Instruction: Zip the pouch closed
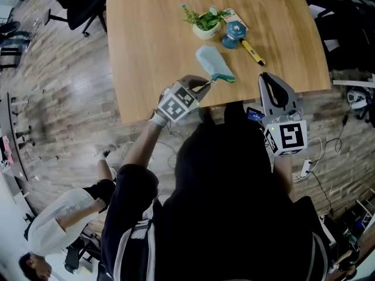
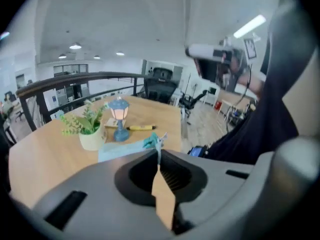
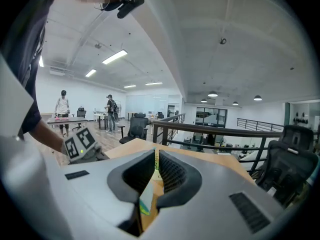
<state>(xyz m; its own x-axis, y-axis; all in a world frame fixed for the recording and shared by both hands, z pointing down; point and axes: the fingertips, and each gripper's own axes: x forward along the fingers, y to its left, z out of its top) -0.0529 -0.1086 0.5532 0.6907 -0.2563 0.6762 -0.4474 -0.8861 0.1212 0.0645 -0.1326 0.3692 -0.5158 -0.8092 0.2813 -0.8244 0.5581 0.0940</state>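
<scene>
I am counting two grippers in my hands: the left gripper (image 1: 207, 86) and the right gripper (image 1: 266, 76). On the one table (image 1: 146, 51) I am counting one pouch (image 1: 211, 62) and, from its twelve to two o'clock, one potted plant (image 1: 205, 23), one lamp (image 1: 233, 37) and one yellow pen (image 1: 253, 51).

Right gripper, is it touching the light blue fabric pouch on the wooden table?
Apart. The head view shows the right gripper near the table's front edge, with a strip of bare wooden tabletop between it and the light blue fabric pouch.
</scene>
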